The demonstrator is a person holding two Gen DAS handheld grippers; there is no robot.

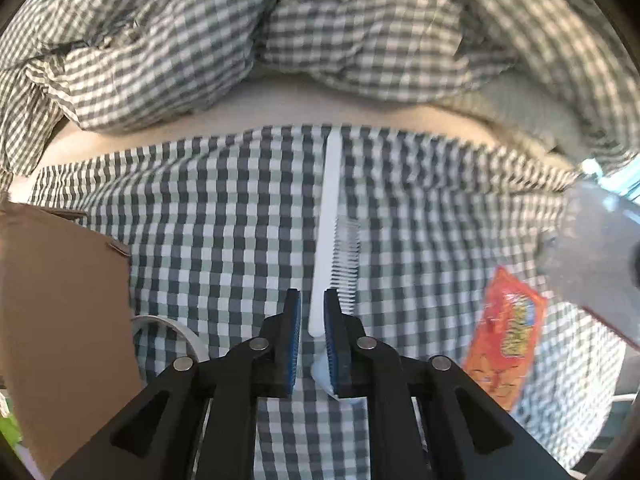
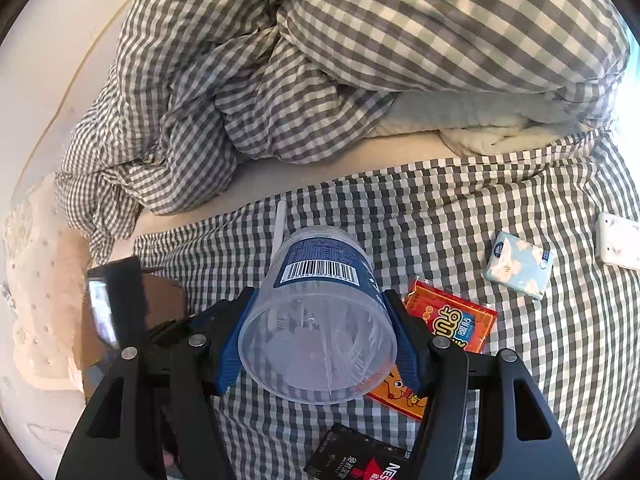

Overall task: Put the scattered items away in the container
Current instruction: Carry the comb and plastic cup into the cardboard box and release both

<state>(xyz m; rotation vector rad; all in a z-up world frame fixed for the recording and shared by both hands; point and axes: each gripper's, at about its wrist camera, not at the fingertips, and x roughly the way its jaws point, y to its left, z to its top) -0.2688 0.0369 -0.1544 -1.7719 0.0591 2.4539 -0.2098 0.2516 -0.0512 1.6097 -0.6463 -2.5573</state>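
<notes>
My left gripper is around the near end of a white comb that lies on the checked bed sheet; the right pad touches it, a gap shows on the left. My right gripper is shut on a clear plastic jar with a blue barcode label, held above the bed; it shows blurred at the right of the left wrist view. The comb's tip peeks out behind the jar. A brown cardboard box stands at the left.
An orange snack packet, a light blue tissue pack, a white flat item and a black sachet lie on the sheet. A tape roll lies by the box. A crumpled checked duvet fills the back.
</notes>
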